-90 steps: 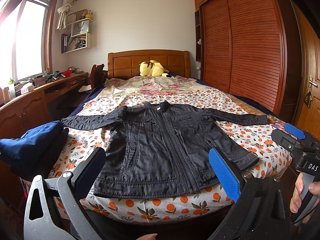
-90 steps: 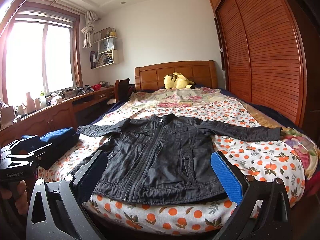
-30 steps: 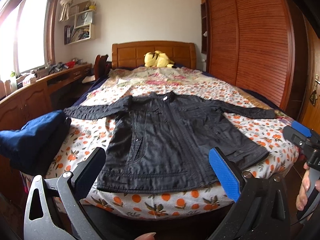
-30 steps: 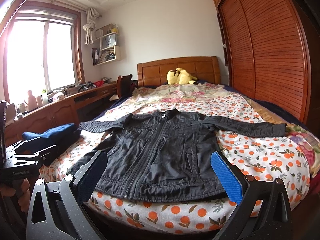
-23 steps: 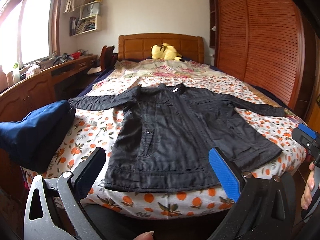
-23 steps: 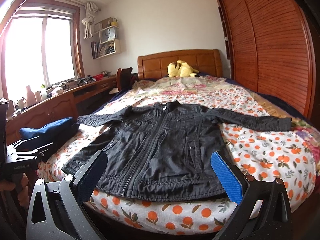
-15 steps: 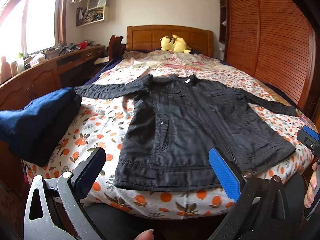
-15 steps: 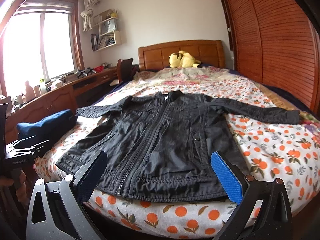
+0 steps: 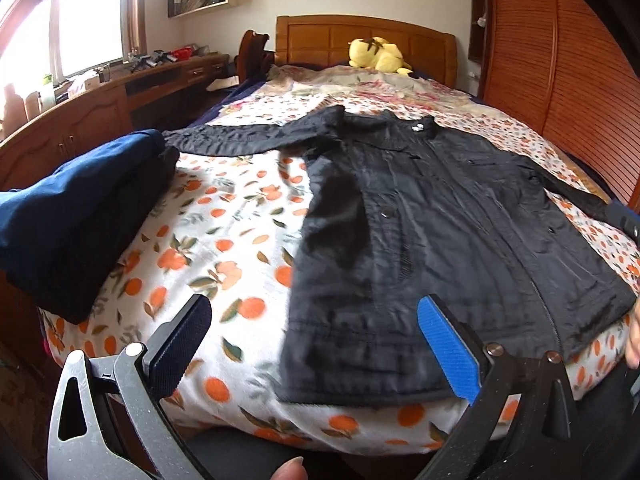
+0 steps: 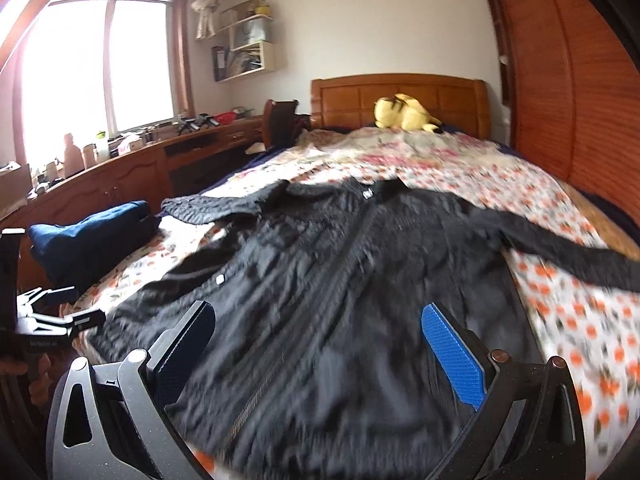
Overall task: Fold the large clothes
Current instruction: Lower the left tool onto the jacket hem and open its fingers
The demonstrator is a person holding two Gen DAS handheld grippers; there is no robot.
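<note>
Lying flat and face up on the bed [image 9: 224,220], the black jacket [image 9: 432,240] has its hem at the near edge, toward me, and its collar pointing away to the headboard [image 9: 360,40]. Its long axis runs straight ahead from my jaws, and the two sleeves stretch out sideways, one toward the folded blue clothes [image 9: 72,208] on my left, the other across the orange-print sheet to my right. My left gripper [image 9: 316,344] hangs with jaws spread wide and empty over the hem's left corner; my right gripper [image 10: 320,344] hangs above the jacket's lower front near the zipper, jaws likewise spread and holding nothing, though that view is blurred. Neither touches the cloth. I judge the fold not yet begun: the left sleeve lies nearer my left gripper, the right sleeve nearer my right, so each would take its own side and bring it inward across the body.
</note>
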